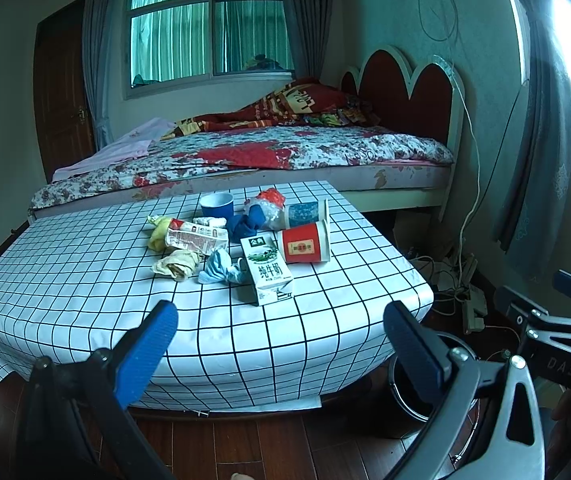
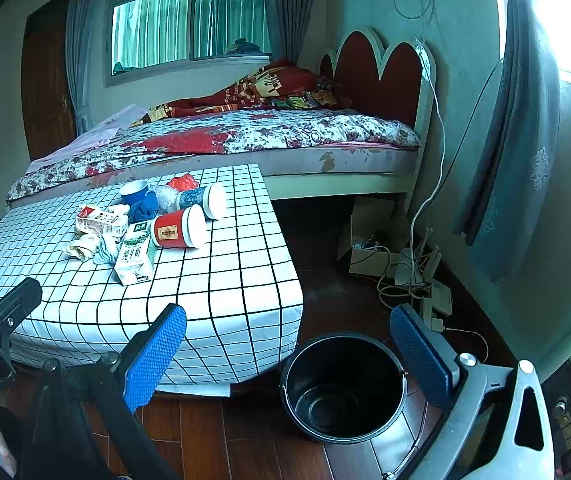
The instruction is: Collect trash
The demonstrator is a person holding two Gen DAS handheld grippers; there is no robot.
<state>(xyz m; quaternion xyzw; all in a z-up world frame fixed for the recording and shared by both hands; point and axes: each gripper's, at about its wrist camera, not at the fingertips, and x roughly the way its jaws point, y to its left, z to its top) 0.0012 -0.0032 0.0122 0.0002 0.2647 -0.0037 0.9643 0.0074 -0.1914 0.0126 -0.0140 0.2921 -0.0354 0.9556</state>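
Note:
Trash lies on a low table [image 1: 85,264] with a black-and-white grid cloth: a white milk carton [image 1: 267,270], a red paper cup [image 1: 305,244] on its side, a blue patterned cup [image 1: 305,214] on its side, an upright blue cup [image 1: 216,205], a crushed carton [image 1: 195,238], crumpled tissues [image 1: 177,265] and a plastic wrapper [image 1: 265,206]. My left gripper [image 1: 281,344] is open, short of the table's front edge. My right gripper [image 2: 287,356] is open above the floor, with a black bucket [image 2: 343,386] between its fingers' line. The same carton [image 2: 135,258] and red cup [image 2: 179,231] show left.
A bed [image 1: 245,156] with a floral cover stands behind the table. Cables and a power strip [image 2: 425,292] lie on the wooden floor at the right, near a cardboard box [image 2: 369,248]. Curtains hang at the right wall. The bucket's rim [image 1: 461,350] shows beside the table's corner.

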